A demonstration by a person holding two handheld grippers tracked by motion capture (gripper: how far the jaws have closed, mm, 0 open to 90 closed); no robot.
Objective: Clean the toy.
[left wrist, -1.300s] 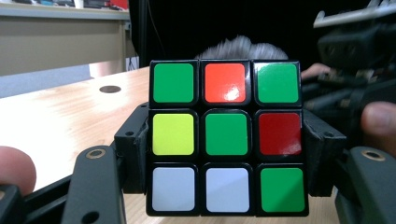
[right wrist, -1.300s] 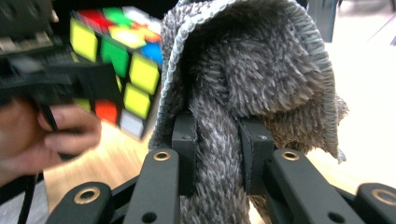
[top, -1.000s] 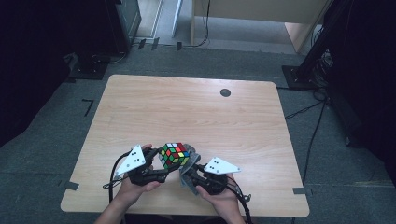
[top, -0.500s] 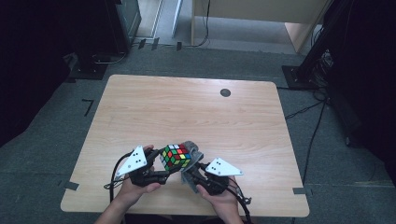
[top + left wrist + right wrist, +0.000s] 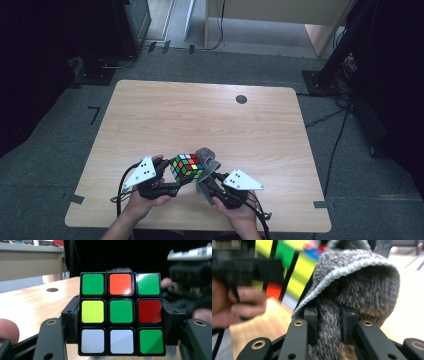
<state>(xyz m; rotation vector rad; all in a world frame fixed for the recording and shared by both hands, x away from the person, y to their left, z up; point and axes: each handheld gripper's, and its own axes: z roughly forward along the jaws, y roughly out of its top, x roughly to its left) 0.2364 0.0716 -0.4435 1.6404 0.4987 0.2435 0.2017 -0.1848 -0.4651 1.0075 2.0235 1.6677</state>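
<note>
A colour cube [image 5: 186, 167] [image 5: 121, 312] is held above the near edge of the table, clamped between the jaws of my left gripper [image 5: 172, 176] [image 5: 120, 320], which is shut on its two sides. Its face in the left gripper view shows green, orange, yellow, red and white tiles. My right gripper [image 5: 206, 181] [image 5: 328, 325] is shut on a grey fluffy cloth [image 5: 207, 161] [image 5: 357, 290], which bunches up against the cube's right side. Blurred cube tiles [image 5: 287, 262] and the other hand [image 5: 239, 305] appear past the cloth in the right gripper view.
The light wooden table [image 5: 200, 120] has a small dark round hole [image 5: 241, 99] near its far right. Dark stands [image 5: 330, 70] and cables [image 5: 325, 117] lie on the grey floor around it. A pale cabinet [image 5: 270, 15] stands at the back.
The cloth in my right gripper has shifted slightly along the cube's right side. The cube and my left gripper have stayed in place.
</note>
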